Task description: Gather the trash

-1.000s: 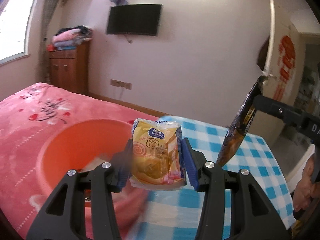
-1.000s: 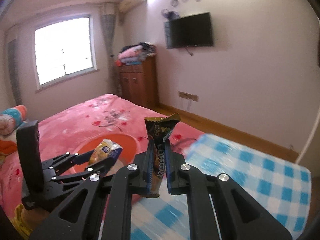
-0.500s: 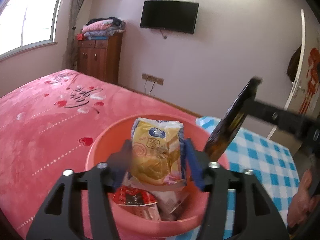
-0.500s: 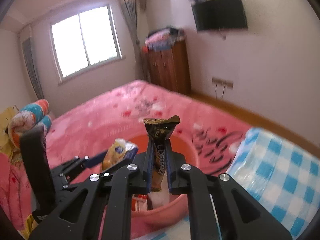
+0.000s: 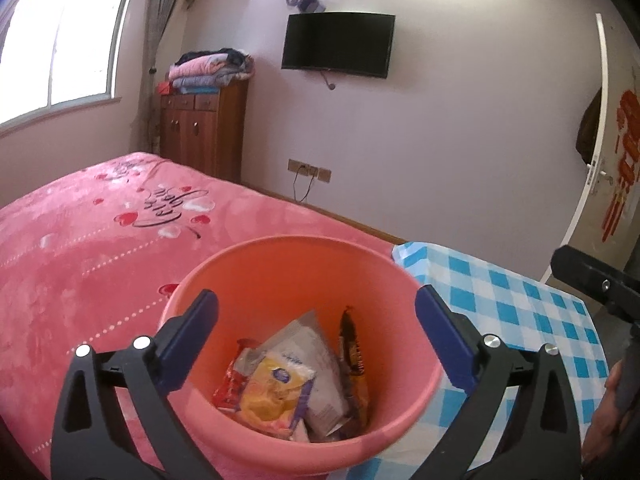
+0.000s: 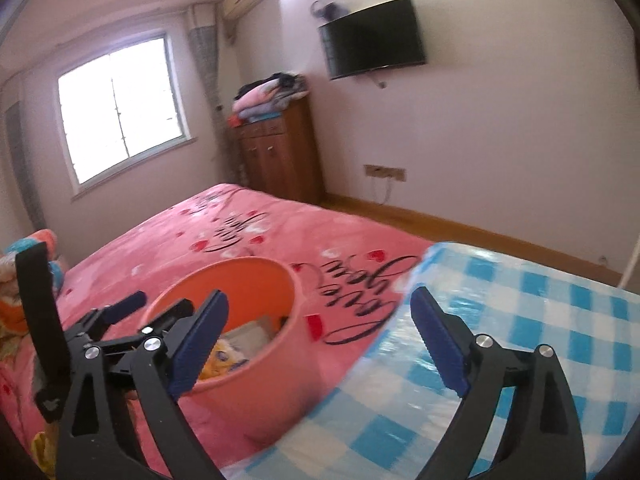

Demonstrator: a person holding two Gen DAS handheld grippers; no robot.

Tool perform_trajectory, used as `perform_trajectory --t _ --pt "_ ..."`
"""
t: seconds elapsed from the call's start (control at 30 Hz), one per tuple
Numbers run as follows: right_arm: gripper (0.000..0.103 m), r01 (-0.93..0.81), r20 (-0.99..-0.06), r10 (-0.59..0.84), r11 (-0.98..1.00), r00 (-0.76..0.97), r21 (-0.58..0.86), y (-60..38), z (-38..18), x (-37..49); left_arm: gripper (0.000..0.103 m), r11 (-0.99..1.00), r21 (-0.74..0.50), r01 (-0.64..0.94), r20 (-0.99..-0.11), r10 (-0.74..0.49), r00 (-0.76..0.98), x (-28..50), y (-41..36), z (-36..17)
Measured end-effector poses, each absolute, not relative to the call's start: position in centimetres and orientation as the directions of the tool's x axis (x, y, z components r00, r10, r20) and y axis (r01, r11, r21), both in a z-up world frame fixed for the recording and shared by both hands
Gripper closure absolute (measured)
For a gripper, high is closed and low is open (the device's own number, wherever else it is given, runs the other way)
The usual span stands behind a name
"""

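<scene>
A salmon-pink bucket [image 5: 304, 240] stands on the pink bed, against the edge of the checked table. Inside it lie a yellow snack packet [image 5: 276, 396], a dark brown wrapper [image 5: 354, 360], a grey-white packet [image 5: 316, 344] and a red wrapper [image 5: 230, 384]. My left gripper [image 5: 316, 300] hovers over the bucket's mouth, its jaws opening wide with nothing between them. My right gripper [image 6: 320, 300] is to the right of the bucket [image 6: 256, 276], over the bed's edge, jaws opening and empty. The left gripper [image 6: 156, 306] shows at the bucket's left rim in the right wrist view.
The pink blanket [image 5: 100, 248] covers the bed to the left. A blue-and-white checked table [image 6: 520, 340] lies to the right. Part of the right gripper's frame [image 5: 592, 280] and a hand [image 5: 608, 400] show at the right edge. A wooden cabinet [image 5: 204, 128] stands by the far wall.
Both grippers have opened and let go. The yellow packet and the dark wrapper now lie in the bucket. The right gripper has swung right, away from the bucket's mouth.
</scene>
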State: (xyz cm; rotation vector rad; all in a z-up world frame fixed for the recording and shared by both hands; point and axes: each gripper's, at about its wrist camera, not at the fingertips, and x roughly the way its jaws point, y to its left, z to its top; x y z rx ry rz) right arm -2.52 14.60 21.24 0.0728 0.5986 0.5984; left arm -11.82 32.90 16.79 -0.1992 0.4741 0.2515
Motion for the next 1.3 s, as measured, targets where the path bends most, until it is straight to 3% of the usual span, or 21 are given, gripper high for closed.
perform_trajectory --t 0.37,1.3 --pt "0.008 -0.374 -0.498 0.397 0.915 0.771 0.151 7.8 20.9 -5.0 0.004 0.967 -0.077 -0.242 -0.454 0.182 0.872 -11.0 26.5 17.8" --pt "0.005 -0.023 -0.45 0.07 0.994 0.89 0.109 -7.9 18.2 -11.4 0.004 1.0 -0.012 0.017 -0.505 -0.021 0.863 -10.5 11.3 16.7"
